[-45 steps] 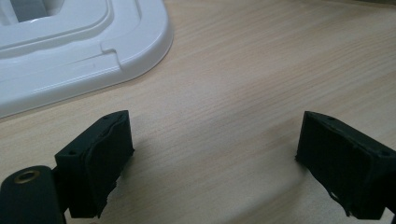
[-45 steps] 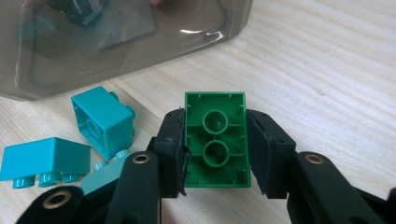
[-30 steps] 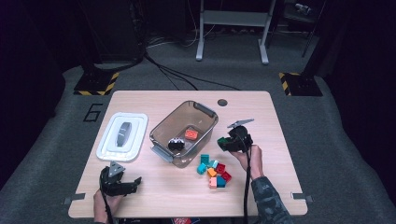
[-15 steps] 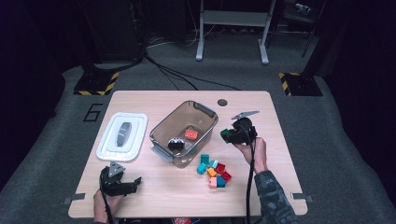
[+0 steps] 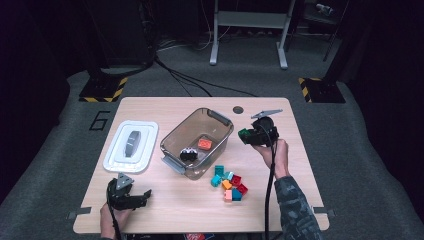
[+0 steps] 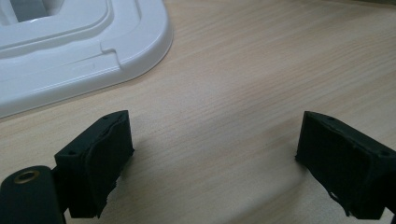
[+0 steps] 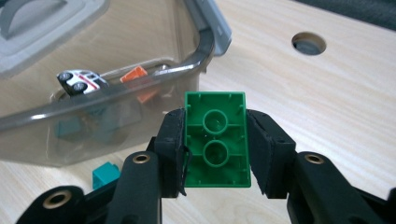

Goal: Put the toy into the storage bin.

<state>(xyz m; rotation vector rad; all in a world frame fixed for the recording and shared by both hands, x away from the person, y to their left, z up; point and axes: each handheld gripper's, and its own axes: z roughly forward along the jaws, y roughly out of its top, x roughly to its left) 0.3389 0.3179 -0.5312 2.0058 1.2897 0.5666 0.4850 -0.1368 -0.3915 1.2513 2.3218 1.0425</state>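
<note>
Between the black pads of the right gripper (image 7: 215, 149), a green brick (image 7: 216, 140) is sitting clamped by its two long sides, its hollow underside with two round tubes facing the camera that rides on that gripper. From the high view, the same green brick (image 5: 244, 134) is hanging above the tabletop just off the right end of the clear plastic bin (image 5: 175, 137), carried by the right gripper (image 5: 250, 135) in a hand whose patterned sleeve is coming in from the bottom edge. Compared with a second ago, that hand is riding higher and a little farther up the table, lifting the brick away from the loose pile of bricks (image 5: 229, 182), which is lying where it was, in teal, red, orange and pink, near the bin's front corner.

Inside the bin, an orange brick (image 5: 204, 144) and a small toy car (image 5: 188, 154) are resting on the bottom; the right gripper view is showing the toy car (image 7: 78, 80) tipped against the wall and a teal brick (image 7: 105, 174) outside it. A white lid (image 5: 131, 146) is lying flat to the bin's left, well apart from it.

At the table's near left corner, the left gripper (image 5: 145, 194) is staying put as in the earlier frames, its jaws standing wide apart over bare wood with nothing between them, the corner of the white lid (image 6: 84, 51) just ahead.
</note>
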